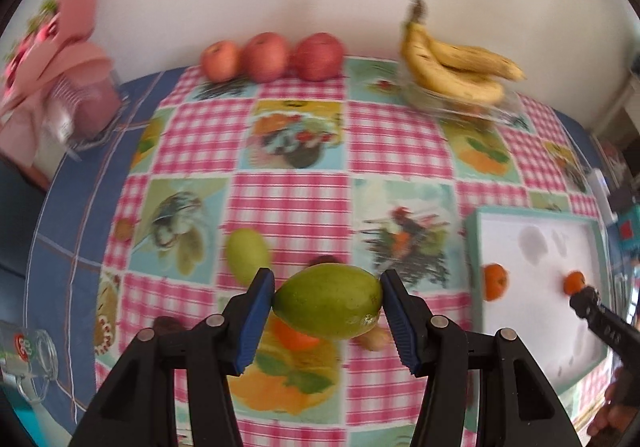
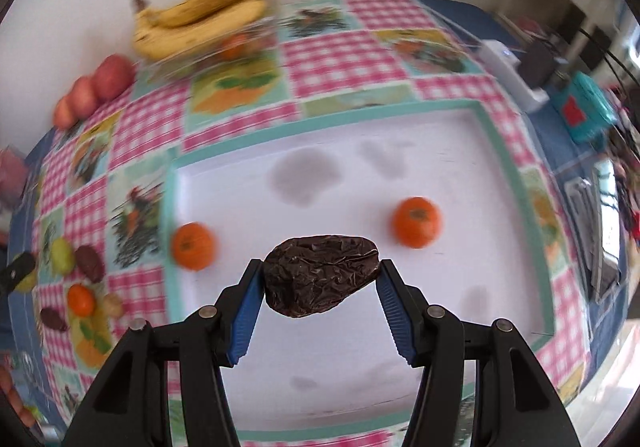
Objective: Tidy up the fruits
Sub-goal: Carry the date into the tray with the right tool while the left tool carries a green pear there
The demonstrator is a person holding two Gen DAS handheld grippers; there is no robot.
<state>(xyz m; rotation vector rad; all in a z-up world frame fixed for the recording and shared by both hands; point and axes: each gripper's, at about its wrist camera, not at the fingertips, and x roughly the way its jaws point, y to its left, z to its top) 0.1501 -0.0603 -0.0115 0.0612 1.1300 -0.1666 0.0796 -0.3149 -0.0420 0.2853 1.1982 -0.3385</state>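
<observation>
Here the left tool (image 1: pixel 327 299) is clenched on a smooth green oval mango (image 1: pixel 329 301), its blue ribbed pads pressing the fruit's two ends, so the long axis runs straight across from pad to pad, tipped slightly down toward the right pad. The mango hangs above the near part of the surface (image 1: pixel 288 207), which is covered by a pink-checked cloth with fruit pictures.

The right tool (image 2: pixel 320 275) grips a dark brown wrinkled date-like fruit (image 2: pixel 320 275) the same way, end to end. Its long axis lies across the jaws with the narrower end at the right pad. It is held over the near middle of a white tray with a teal rim (image 2: pixel 320 119), which sits toward the right edge of the surface.

Inside the tray lie two small round orange tangerines. One (image 2: pixel 194 245) is just beside the left rim and the other (image 2: pixel 417 221) is toward the right side, well apart from the first.

On the cloth to the left of the tray, a second small green fruit (image 1: pixel 247 257) lies with its long axis pointing away from the near edge. More small fruits lie around it: another tangerine (image 2: pixel 81 300), dark brown ones (image 2: pixel 90 263) and a pale one (image 2: pixel 112 305).

Along the far edge, against the wall, three red apples (image 1: pixel 272 57) stand in a row, touching. A bunch of yellow spotted bananas (image 1: pixel 456 67) rests in a clear glass dish (image 1: pixel 460 107) to their right, stem end up.
</observation>
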